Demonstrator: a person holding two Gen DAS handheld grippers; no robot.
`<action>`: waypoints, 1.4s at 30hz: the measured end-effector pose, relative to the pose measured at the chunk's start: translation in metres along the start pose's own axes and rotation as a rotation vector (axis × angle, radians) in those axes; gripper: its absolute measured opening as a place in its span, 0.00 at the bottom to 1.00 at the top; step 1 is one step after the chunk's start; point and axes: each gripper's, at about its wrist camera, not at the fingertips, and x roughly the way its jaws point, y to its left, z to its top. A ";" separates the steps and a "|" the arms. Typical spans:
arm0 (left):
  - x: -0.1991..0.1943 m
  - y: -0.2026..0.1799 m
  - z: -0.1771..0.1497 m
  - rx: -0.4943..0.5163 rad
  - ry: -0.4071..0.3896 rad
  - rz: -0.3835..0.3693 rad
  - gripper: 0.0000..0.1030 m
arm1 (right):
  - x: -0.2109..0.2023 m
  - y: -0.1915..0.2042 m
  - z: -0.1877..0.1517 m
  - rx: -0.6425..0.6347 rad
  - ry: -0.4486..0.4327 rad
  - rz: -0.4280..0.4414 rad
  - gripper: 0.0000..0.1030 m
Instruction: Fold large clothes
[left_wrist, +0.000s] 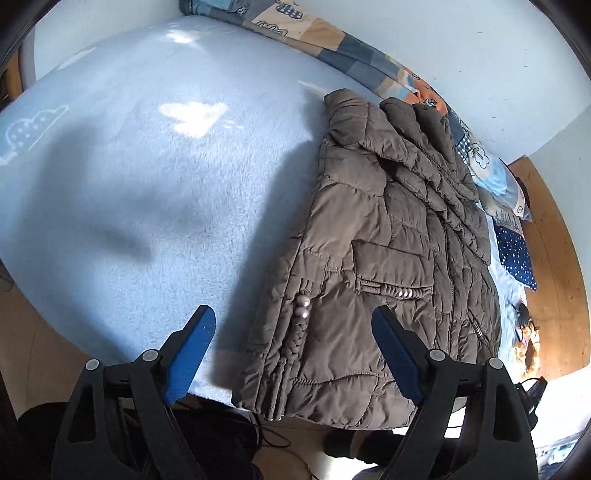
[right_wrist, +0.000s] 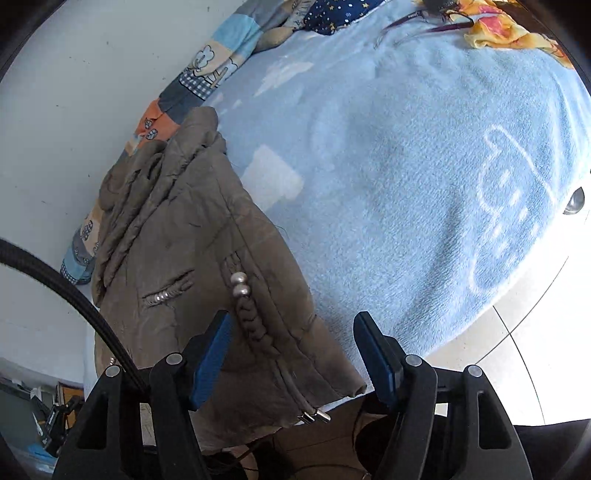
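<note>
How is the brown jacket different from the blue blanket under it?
The jacket is brown, puffy and quilted; the blanket is light blue and fuzzy. The jacket is bunched into a narrow heap, while the blanket lies spread flat across the bed. The jacket has silver beads and a braided cord; the blanket has pale cloud drawings. Both are soft cloth, and neither is held: both grippers' jaws are open.

open blanket (left_wrist: 129, 192) beside jacket (left_wrist: 388, 258), glasses (right_wrist: 424, 18) far

- The left gripper (left_wrist: 295, 325) hangs with its jaws spread wide over the jacket's (left_wrist: 388, 258) near hem.
- The right gripper (right_wrist: 291, 332) is likewise agape above that hem, clasping nothing.
</note>
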 end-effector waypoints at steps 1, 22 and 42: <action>-0.002 0.001 -0.003 0.000 -0.003 0.010 0.83 | 0.006 -0.003 0.000 0.015 0.021 0.011 0.72; 0.041 0.002 -0.041 -0.043 0.156 0.068 0.55 | 0.023 0.025 -0.012 -0.097 0.090 0.003 0.34; 0.072 -0.015 -0.060 0.022 0.148 0.198 0.74 | 0.035 0.038 -0.010 -0.154 0.099 -0.050 0.41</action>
